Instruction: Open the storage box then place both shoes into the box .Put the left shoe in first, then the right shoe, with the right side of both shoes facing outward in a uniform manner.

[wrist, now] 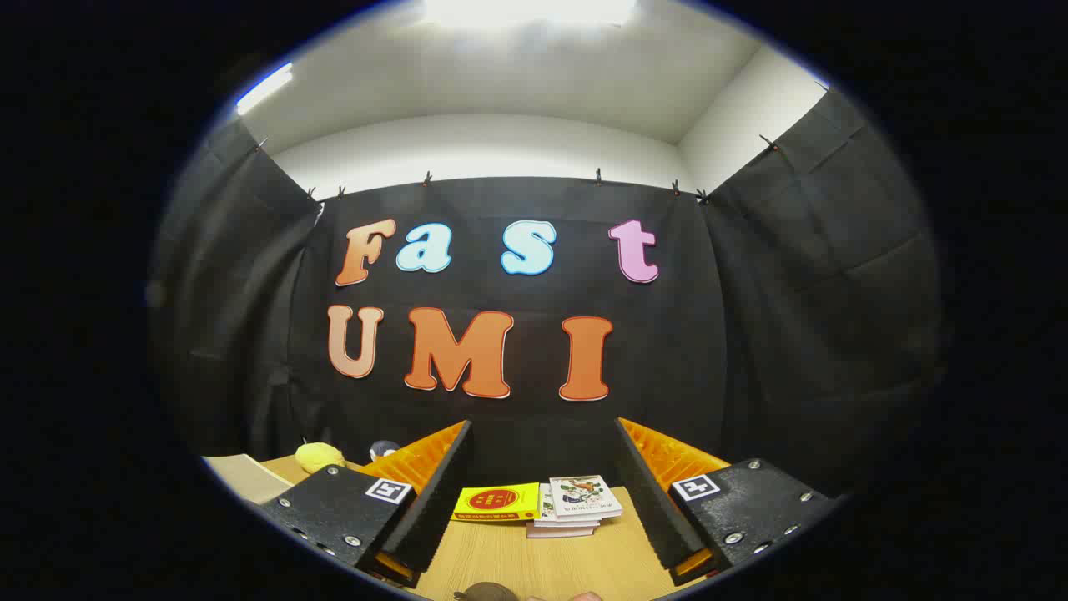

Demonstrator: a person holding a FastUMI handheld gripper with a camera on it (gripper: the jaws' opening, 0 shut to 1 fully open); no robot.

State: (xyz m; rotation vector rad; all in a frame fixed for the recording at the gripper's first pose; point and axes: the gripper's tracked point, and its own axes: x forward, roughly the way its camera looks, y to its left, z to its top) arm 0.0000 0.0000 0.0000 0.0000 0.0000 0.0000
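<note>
gripper view: camera pitched up, mostly booth wall and ceiling, only a strip of table at the bottom
gripper (542, 467): fingers spread wide, nothing between them, no contact with anything
fingers (438, 492): both angle inward toward the far end, ribbed inner pads facing each other, square marker tags on the bodies behind them
table (542, 559): light wood grain, visible between the fingers and a bit beside the left one
yellow book (496, 502): lies flat on the table between the fingers, nearer the left finger, red round mark on its cover
book stack (576, 505): just beside the yellow book, toward the right finger, several books piled flat, the top one with an illustrated white cover turned slightly askew
yellow plush toy (319, 456): on the table's far corner, beyond the left finger, against the black cloth
dark rounded object (384, 450): just beside the plush, partly hidden by the left finger (cannot tell what it is)
brown object (488, 592): at the near table edge below the fingers, only its top shows (could be a shoe, cannot tell)
pale panel (246, 477): flat light piece at the table's left side, beside the left finger body, cannot tell if it belongs to the storage box
ceiling light (530, 10): bright panel overhead
</note>
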